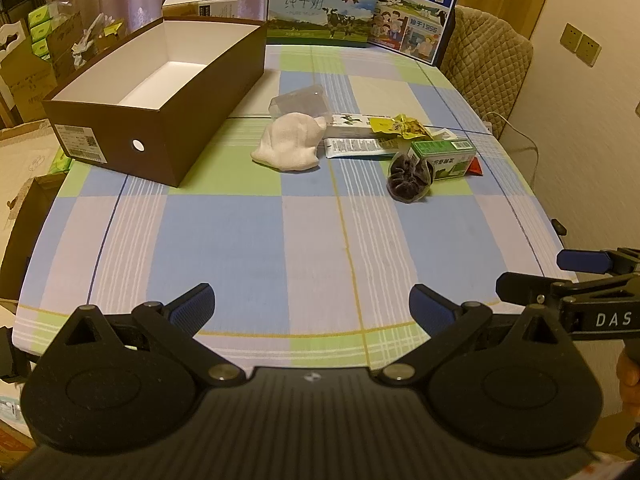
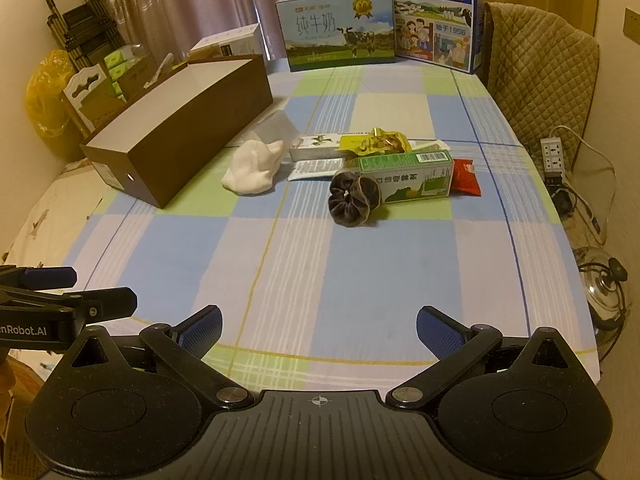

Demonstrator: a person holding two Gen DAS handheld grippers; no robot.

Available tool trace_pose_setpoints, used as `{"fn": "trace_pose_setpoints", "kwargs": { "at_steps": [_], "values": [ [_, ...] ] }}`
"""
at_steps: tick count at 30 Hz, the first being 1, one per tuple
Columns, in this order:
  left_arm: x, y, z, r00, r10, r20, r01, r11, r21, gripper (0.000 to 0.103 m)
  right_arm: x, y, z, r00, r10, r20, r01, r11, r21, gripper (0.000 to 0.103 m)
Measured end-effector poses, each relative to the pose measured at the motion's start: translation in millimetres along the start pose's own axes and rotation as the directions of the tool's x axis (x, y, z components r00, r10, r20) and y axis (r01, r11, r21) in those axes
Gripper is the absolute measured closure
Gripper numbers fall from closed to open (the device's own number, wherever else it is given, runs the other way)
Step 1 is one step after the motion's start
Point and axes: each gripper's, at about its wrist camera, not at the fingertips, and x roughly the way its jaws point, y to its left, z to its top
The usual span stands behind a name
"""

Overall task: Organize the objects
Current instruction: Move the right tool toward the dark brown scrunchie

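Note:
An open brown box (image 1: 160,120) (image 2: 176,120) with a white inside stands empty at the table's left. Beside it lie a white cloth (image 1: 290,146) (image 2: 254,166), a clear plastic container (image 1: 300,102) (image 2: 276,128), a white carton (image 1: 350,122) (image 2: 316,148), a yellow snack packet (image 1: 400,126) (image 2: 380,142), a green box (image 1: 442,156) (image 2: 412,176), a dark round bag (image 1: 410,180) (image 2: 354,198) and a red packet (image 2: 466,178). My left gripper (image 1: 312,312) is open and empty over the table's near edge. My right gripper (image 2: 318,330) is open and empty beside it.
Two milk cartons (image 1: 322,10) (image 2: 434,14) stand at the table's far edge. A quilted chair (image 2: 536,72) is at the far right, with a power strip (image 2: 554,156) and a kettle lid (image 2: 604,288) beyond the right edge. Boxes (image 1: 36,68) crowd the left side.

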Motion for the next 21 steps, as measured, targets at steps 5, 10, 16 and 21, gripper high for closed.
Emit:
{"fn": "trace_pose_setpoints", "kwargs": {
  "at_steps": [5, 10, 16, 21],
  "values": [
    [5.2, 1.9, 6.6, 1.0, 0.006, -0.007, -0.006, 1.0, -0.012, 0.001, 7.1, -4.0, 6.6, 1.0, 0.008, -0.008, -0.008, 1.0, -0.006, 0.002],
    [11.2, 1.5, 12.3, 1.0, 0.01, -0.016, -0.01, 1.0, -0.018, 0.001, 13.8, -8.5, 12.7, 1.0, 0.016, -0.015, -0.016, 1.0, -0.01, 0.002],
    [20.3, -1.7, 20.3, 1.0, 0.014, -0.028, -0.015, 1.0, -0.025, 0.001, 22.1, -16.2, 20.2, 0.999, 0.023, -0.022, -0.023, 1.0, -0.011, 0.002],
    [30.2, -5.5, 27.7, 0.999, 0.017, -0.04, -0.018, 0.999, -0.028, 0.001, 30.2, -26.0, 27.3, 0.999, 0.022, -0.023, -0.022, 1.0, -0.002, 0.002]
  ]
}}
